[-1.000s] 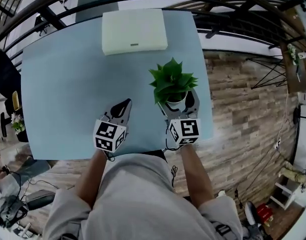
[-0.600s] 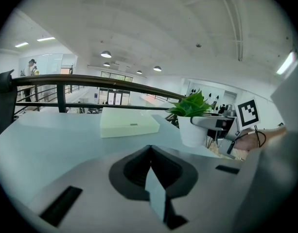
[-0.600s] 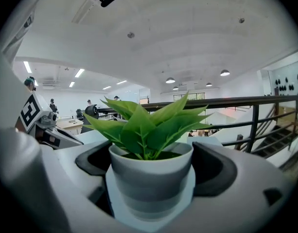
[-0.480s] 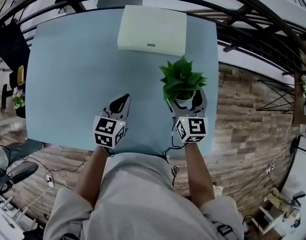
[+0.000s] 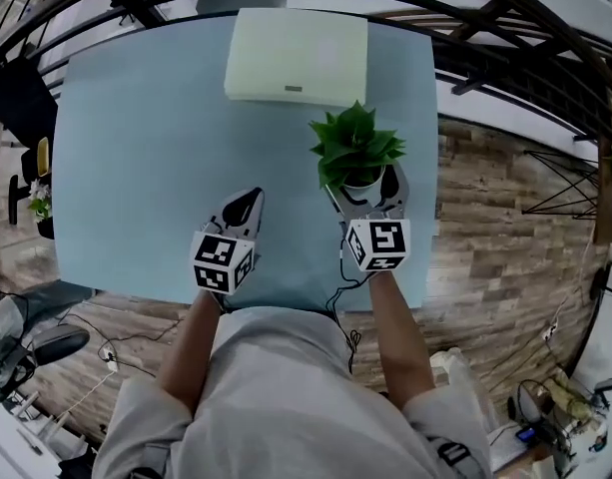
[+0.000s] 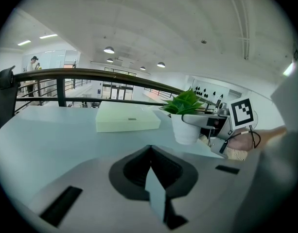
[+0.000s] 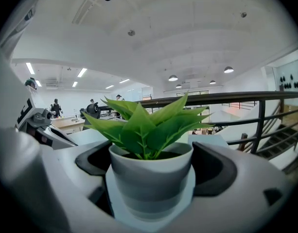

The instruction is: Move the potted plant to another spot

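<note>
The potted plant (image 5: 355, 146), green leaves in a small white pot (image 7: 149, 176), stands at the right side of the light blue table (image 5: 146, 168). My right gripper (image 5: 363, 184) is shut on the pot, one jaw pressed to each side of it, as the right gripper view shows (image 7: 151, 165). In the left gripper view the pot (image 6: 184, 128) sits just above or on the tabletop; I cannot tell which. My left gripper (image 5: 246, 206) hovers over the table to the left of the plant, shut with nothing in it (image 6: 151, 165).
A pale green flat box (image 5: 297, 56) lies at the table's far edge, behind the plant. The table's right edge (image 5: 432, 168) is close to the pot, with wooden floor (image 5: 505, 228) beyond. A dark railing (image 6: 90, 74) runs behind the table.
My right gripper and the plant have shifted a little forward, toward the box. The left gripper has stayed in place. The head view has swung slightly.
</note>
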`<state>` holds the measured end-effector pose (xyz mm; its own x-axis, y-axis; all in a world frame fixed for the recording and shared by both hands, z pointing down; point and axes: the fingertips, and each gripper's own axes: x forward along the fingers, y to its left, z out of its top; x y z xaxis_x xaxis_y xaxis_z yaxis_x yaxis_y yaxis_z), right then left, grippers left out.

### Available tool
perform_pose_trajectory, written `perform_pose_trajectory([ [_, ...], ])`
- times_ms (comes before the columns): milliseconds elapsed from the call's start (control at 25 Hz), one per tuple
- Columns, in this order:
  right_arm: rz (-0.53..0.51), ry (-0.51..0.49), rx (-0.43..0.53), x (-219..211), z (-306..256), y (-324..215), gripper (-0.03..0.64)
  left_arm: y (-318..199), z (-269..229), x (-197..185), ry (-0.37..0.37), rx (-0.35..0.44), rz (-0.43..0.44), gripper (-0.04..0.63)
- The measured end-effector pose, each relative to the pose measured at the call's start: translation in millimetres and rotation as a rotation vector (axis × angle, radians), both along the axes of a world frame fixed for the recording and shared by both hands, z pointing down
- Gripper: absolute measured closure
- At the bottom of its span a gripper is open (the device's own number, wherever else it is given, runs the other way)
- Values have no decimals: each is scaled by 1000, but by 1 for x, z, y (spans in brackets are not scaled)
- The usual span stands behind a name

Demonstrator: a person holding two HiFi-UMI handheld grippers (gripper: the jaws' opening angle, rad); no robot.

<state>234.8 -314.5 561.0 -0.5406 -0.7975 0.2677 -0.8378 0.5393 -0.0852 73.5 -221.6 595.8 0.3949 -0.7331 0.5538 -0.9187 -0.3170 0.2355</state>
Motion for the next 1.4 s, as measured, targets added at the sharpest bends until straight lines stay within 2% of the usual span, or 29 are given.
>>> perform_pose_trajectory([
  [600,-13,20,-43,-2,43,-33,106,-19,33,29,-7,-65,23,583],
  [760,-9,28,-45,-3,50,-39,106,-22,38,41,-18,-75,69,583],
  [1080,-7,20,-74,-6,65,-45,103,-32,43,42,-19,-78,65,583],
  [1400,6,33,-105,0,77,-40,101,-21,47,28,-29,-97,45,583],
])
